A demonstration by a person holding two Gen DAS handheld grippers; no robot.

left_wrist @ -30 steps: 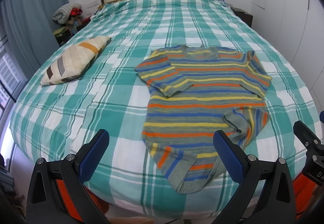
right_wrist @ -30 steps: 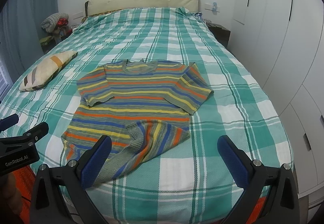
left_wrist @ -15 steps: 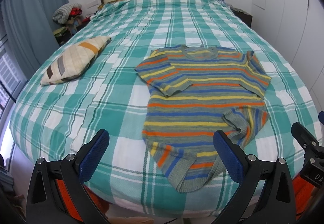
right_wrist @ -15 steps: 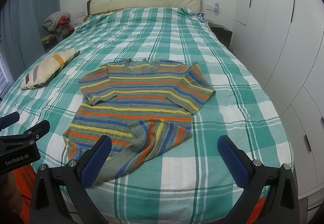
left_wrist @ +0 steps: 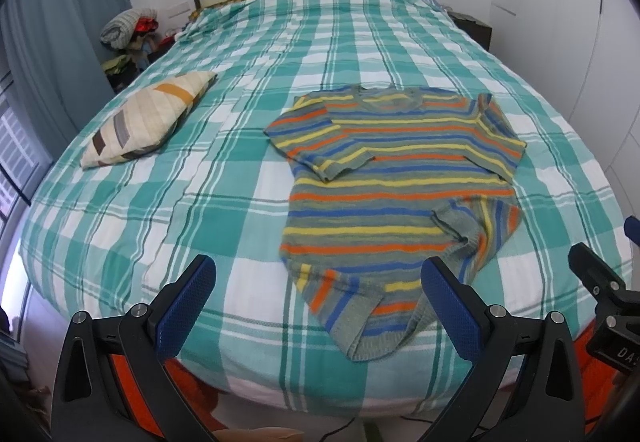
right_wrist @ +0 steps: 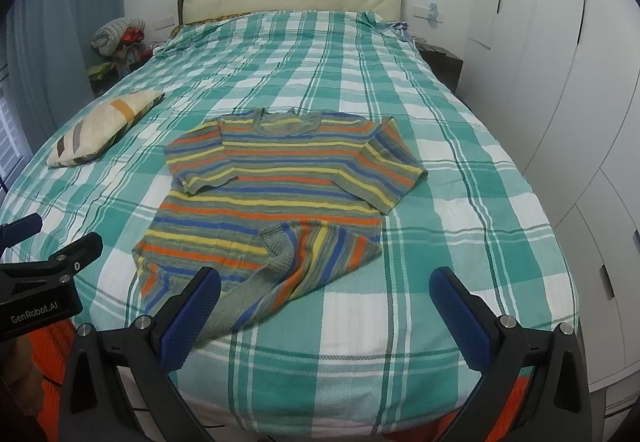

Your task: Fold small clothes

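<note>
While both the left claw [left_wrist: 316, 298] and right claw [right_wrist: 326, 308] hover spread and empty, the striped sweater [left_wrist: 396, 182], its hem rumpled at the bed [left_wrist: 160, 222] edge, could fold crooked.

Sweater [left_wrist: 396, 178] on bed [left_wrist: 224, 226] near foot; pillow [left_wrist: 148, 118] well left.

I see both wrist views from the foot of the green-and-white checked bed [left_wrist: 160, 210] | facing the headboard | sharing the striped knitted sweater [right_wrist: 276, 198].
</note>
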